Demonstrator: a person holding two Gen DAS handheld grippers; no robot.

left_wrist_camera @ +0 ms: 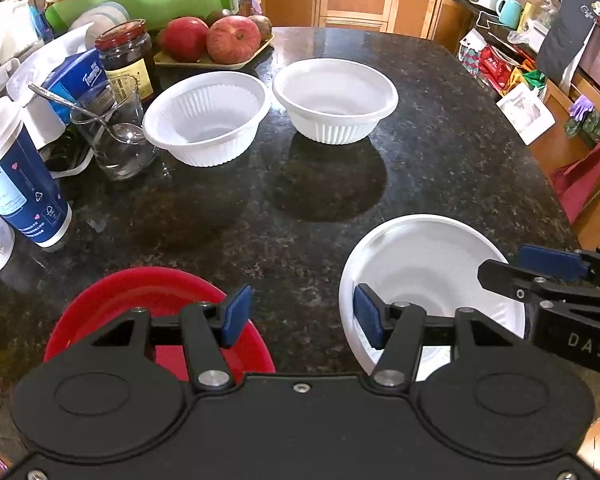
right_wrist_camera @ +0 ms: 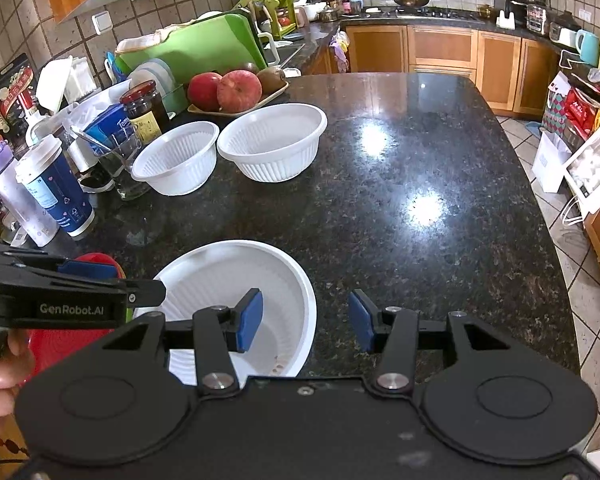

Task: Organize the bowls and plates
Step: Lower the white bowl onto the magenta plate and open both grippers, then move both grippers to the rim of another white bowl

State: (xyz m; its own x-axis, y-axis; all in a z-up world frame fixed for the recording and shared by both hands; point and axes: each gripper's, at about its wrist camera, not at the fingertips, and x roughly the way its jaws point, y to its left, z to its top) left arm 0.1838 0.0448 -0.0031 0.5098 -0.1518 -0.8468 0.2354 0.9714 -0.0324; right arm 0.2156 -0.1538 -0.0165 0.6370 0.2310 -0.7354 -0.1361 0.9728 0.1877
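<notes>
Here, going left to right, a red plate [left_wrist_camera: 156, 312] is being overhung by the left gripper [left_wrist_camera: 300, 316], whose jaws are being held apart with nothing but bare countertop [left_wrist_camera: 300, 216] between them. Just to its right a white plate [left_wrist_camera: 432, 280] is lying near the front edge, and the right gripper [right_wrist_camera: 306, 320] is being held over it, jaws likewise parted and empty, one pad [right_wrist_camera: 250, 320] above the plate's inside and the other over stone. Farther back, two white bowls [left_wrist_camera: 208, 116] [left_wrist_camera: 336, 98] are sitting almost touching, close beside a glass with a spoon [left_wrist_camera: 112, 136], a jar [left_wrist_camera: 126, 56] and a paper cup [left_wrist_camera: 20, 176]. Trouble is being risked there: a reach for the left bowl could probably knock the glass over, and the thin plate rim could slip from a shallow pinch. The red plate is being shown whole only in the left wrist view; in the right wrist view it is being largely hidden behind the left gripper, while a hand [right_wrist_camera: 0, 364] and the open right side of the counter are being shown only there.
</notes>
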